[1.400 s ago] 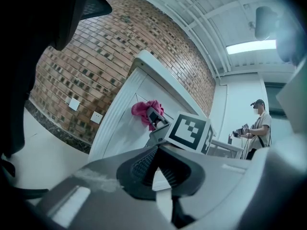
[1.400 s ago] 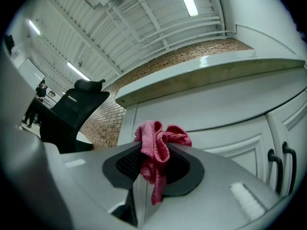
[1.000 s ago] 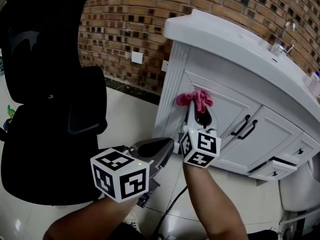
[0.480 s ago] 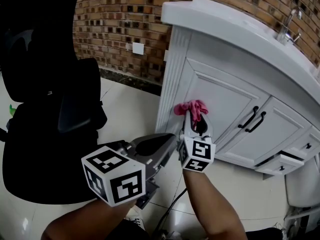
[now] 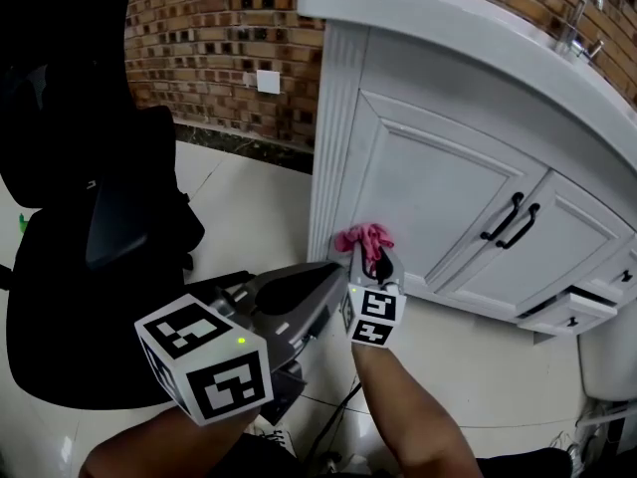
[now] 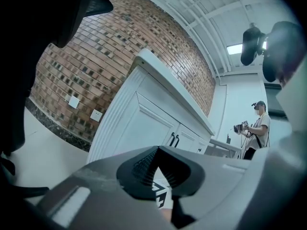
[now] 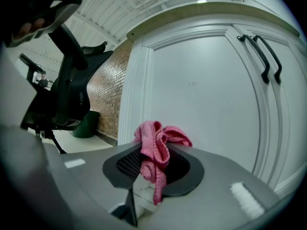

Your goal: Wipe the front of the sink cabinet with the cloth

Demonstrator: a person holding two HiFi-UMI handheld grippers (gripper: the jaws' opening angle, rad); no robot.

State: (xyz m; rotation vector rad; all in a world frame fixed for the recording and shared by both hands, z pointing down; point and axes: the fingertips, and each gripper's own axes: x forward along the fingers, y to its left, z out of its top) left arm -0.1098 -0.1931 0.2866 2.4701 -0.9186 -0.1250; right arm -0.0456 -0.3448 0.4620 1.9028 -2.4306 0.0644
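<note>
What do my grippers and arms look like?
The left gripper and right gripper have grey tapered jaws with black ribbed pads. Each carries a white cube with black square markers; the left cube shows a green light. No sleeves on the forearms.

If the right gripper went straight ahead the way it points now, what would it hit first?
The pink cloth clamped in the right gripper would meet the white cabinet door first, low on its panel. Whether a gap remains is unclear.
</note>
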